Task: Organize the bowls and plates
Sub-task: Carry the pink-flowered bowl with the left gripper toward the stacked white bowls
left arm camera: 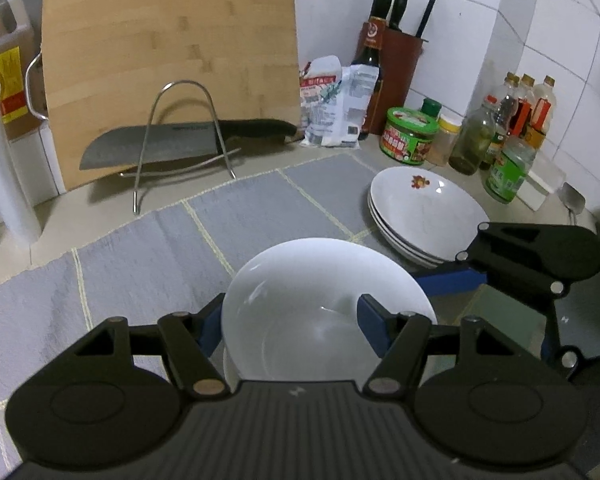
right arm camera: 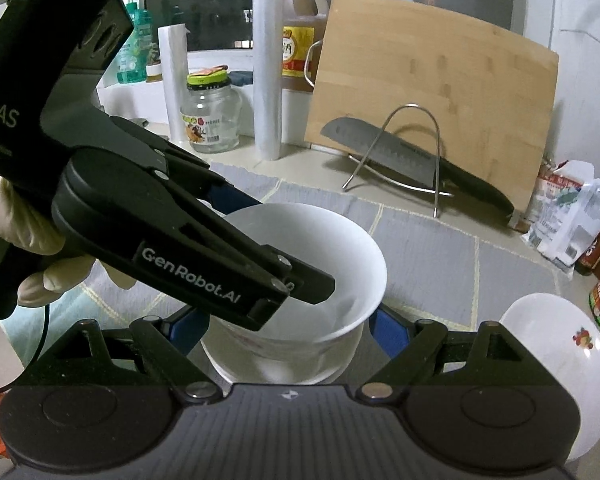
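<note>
A white bowl sits tilted in a second white bowl over the grey checked cloth. My left gripper is shut on the upper bowl: one blue finger lies inside it, the other outside its left wall. In the right wrist view the left gripper reaches in from the upper left, held by a gloved hand. My right gripper has a blue finger on each side of the lower bowl and is shut on it. A stack of white plates lies to the right.
A bamboo cutting board leans at the back, with a knife on a wire rack before it. Sauce bottles and jars and a knife block crowd the right corner. A glass jar and rolls stand at the back left.
</note>
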Demonstrator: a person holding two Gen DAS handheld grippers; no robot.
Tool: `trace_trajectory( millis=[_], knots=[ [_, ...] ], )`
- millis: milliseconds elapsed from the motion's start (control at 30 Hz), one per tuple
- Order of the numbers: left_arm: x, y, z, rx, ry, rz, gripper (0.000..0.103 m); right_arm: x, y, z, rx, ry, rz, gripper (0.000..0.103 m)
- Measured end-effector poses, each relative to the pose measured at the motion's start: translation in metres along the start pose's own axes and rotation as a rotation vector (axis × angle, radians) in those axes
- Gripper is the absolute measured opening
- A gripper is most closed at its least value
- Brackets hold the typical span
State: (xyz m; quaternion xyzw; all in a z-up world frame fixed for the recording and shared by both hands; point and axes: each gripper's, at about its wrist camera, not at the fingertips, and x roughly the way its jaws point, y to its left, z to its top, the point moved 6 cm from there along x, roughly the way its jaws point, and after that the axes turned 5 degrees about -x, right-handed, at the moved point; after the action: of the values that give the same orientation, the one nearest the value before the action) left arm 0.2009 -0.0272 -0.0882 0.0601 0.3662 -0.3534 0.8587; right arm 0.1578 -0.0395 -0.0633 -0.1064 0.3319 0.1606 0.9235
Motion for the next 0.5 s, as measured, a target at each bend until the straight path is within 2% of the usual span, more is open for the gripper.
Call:
trace_trajectory(
  millis=[500],
  knots=[
    [0.005, 0.000, -0.008, 0.016, 0.007, -0.017, 0.068, 0.010, -0.001, -0.012, 0.023, 0.040, 0.032, 0.090]
  ],
)
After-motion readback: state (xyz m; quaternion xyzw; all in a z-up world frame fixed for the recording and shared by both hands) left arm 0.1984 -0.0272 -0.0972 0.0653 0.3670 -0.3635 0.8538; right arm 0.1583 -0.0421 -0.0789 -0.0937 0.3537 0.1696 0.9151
